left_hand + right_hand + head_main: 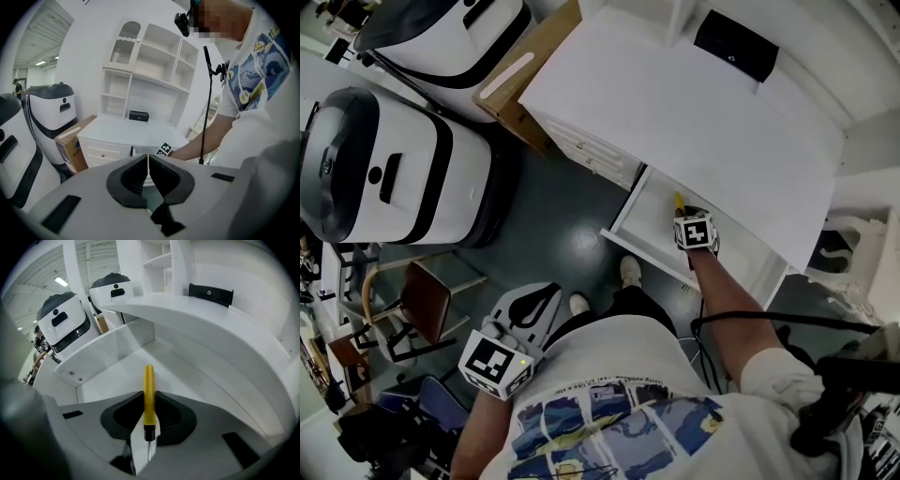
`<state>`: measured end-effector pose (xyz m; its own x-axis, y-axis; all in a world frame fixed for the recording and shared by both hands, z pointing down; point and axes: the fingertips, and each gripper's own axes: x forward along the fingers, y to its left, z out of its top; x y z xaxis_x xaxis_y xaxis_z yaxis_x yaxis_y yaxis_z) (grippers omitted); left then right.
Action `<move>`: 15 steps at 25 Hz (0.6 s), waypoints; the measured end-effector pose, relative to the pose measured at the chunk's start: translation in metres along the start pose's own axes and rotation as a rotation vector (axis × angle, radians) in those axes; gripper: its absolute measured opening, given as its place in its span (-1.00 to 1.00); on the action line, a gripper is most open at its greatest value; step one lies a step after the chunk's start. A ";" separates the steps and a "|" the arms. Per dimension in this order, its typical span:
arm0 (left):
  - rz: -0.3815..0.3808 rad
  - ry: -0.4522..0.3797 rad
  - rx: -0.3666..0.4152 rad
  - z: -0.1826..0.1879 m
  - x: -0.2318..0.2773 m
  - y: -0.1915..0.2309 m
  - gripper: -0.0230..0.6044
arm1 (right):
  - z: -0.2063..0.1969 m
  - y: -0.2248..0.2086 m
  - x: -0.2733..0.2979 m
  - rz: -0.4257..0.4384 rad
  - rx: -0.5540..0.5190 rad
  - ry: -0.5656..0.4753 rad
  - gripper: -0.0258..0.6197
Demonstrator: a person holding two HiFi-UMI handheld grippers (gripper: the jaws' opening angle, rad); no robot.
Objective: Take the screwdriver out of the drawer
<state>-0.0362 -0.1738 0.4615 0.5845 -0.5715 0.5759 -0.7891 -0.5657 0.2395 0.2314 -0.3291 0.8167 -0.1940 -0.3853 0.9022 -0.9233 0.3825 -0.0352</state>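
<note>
Yellow-handled screwdriver [148, 380] is pinched in my right gripper [149, 395] but sits down inside the open drawer [115, 364], so I must lift it out; my left gripper [148, 161] is closed on nothing.

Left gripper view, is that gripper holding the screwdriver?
No, the left gripper has its jaws shut together with nothing between them.

Dark glossy floor [572, 225], white desk [675, 103] with shelf hutch [150, 61] — cardboard box [534, 66], perhaps a wooden chair [422, 298]
</note>
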 end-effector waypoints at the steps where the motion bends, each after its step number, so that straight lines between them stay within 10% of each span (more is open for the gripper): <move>1: -0.001 -0.006 0.003 0.000 -0.003 0.000 -0.88 | 0.000 0.001 -0.003 0.000 -0.005 -0.002 -0.63; 15: -0.055 -0.102 0.006 -0.006 -0.040 0.004 -0.88 | 0.009 0.024 -0.051 0.013 -0.078 -0.060 -0.63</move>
<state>-0.0640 -0.1501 0.4440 0.6433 -0.5970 0.4793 -0.7544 -0.6011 0.2638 0.2160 -0.3078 0.7660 -0.2280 -0.4288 0.8742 -0.8923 0.4513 -0.0113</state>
